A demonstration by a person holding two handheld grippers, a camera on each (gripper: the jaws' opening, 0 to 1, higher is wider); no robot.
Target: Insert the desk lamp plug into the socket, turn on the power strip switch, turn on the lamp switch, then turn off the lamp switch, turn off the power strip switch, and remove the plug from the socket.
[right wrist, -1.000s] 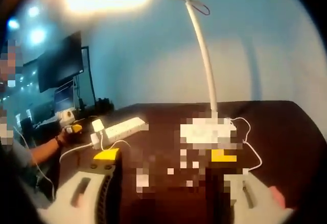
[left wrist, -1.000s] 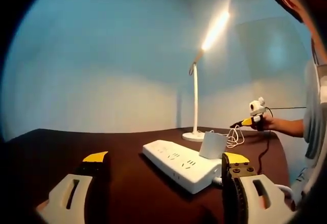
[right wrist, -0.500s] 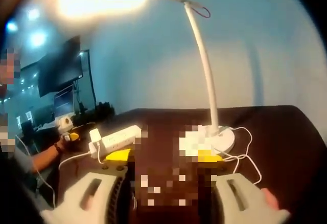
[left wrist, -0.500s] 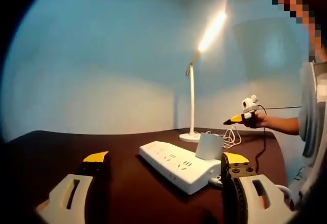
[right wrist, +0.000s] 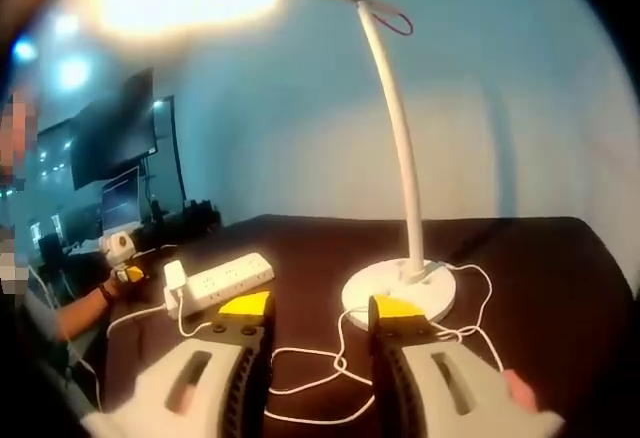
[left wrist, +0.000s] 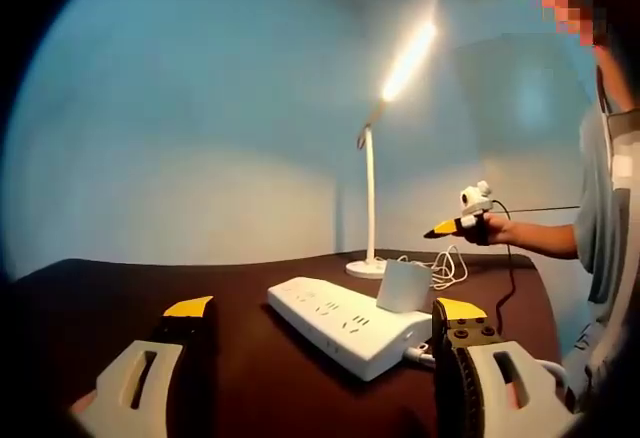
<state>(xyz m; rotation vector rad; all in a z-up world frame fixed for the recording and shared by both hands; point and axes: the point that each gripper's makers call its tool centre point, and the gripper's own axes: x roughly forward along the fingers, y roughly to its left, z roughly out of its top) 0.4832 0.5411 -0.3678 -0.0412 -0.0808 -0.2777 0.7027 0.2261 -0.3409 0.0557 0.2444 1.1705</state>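
**Right gripper narrowed, drawn off the lit lamp**

Right gripper point(right wrist: 318, 310), jaws now narrowed and empty, has backed from the lamp base point(right wrist: 398, 291); left gripper point(left wrist: 320, 308) waits released near the power strip point(left wrist: 340, 320), plug point(left wrist: 402, 286) seated. Switch-off probably follows.

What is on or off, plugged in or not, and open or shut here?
Desk lamp: on, glowing.
Plug: in the power strip.
Power strip: flat on the table; switch too small to read.
Left gripper: open, empty.
Right gripper: partly open, empty, near the lamp base.
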